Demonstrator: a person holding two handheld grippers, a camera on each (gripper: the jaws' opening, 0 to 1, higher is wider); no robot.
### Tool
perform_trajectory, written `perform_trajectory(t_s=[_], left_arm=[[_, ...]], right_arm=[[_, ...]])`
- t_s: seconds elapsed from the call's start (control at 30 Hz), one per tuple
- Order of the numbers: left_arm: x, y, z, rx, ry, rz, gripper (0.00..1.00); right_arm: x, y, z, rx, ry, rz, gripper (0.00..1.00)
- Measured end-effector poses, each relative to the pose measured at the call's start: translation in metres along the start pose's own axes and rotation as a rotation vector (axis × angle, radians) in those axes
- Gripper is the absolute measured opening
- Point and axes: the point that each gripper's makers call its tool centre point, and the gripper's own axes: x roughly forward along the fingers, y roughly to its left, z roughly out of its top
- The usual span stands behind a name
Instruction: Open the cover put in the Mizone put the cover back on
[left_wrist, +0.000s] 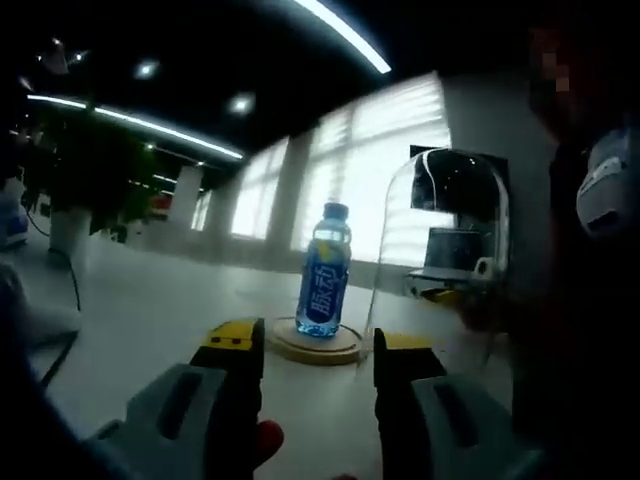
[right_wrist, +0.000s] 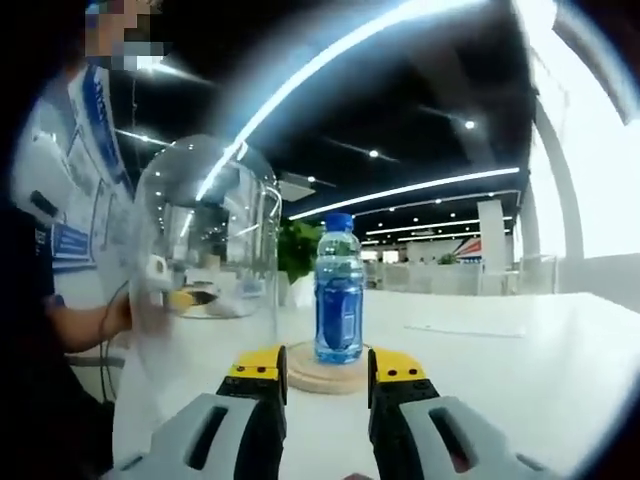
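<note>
Yellow-tipped jaws of left gripper (left_wrist: 315, 350) apart, nothing between. Just beyond, at 12 o'clock, blue Mizone bottle with blue cap (left_wrist: 324, 270) upright on round wooden base (left_wrist: 315, 345), on white table (left_wrist: 150, 310). Clear glass dome cover (left_wrist: 440, 250) at 2 o'clock, off base, beside bottle. Right gripper (right_wrist: 325, 368) jaws likewise apart, empty; bottle (right_wrist: 339, 290) on base (right_wrist: 322, 375) at 12, dome (right_wrist: 205, 260) at 10 o'clock. Person's arm (right_wrist: 85, 320) behind dome.
</note>
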Motion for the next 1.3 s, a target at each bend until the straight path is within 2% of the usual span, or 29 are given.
perform_trajectory(t_s=[0.13,0.27,0.33,0.5,0.6,0.73,0.93,1.3], left_arm=[[0.000,-0.020,0.002,-0.013,-0.009,-0.093,0.43],[0.002,-0.029,0.008,-0.001,-0.025,-0.125,0.50],[0.003,-0.033,0.010,0.000,-0.024,-0.140,0.52],[0.009,-0.042,0.012,0.007,-0.008,-0.174,0.59],[0.012,-0.049,0.009,0.002,0.020,-0.203,0.61],[0.017,-0.061,0.005,0.018,0.048,-0.246,0.62],[0.031,-0.068,-0.002,0.045,0.095,-0.268,0.62],[0.044,-0.080,-0.008,0.032,0.159,-0.349,0.65]], right_arm=[[-0.005,0.016,0.000,0.022,-0.014,0.100,0.31],[-0.006,0.037,0.002,0.025,-0.021,0.199,0.35],[-0.005,0.043,0.003,0.029,-0.024,0.222,0.43],[-0.004,0.051,0.003,0.035,-0.020,0.262,0.46],[-0.006,0.065,0.003,0.061,-0.015,0.326,0.54],[-0.003,0.082,0.000,0.047,0.006,0.390,0.59],[0.010,0.089,-0.001,0.044,0.023,0.412,0.62],[0.024,0.101,0.002,0.027,0.041,0.472,0.66]])
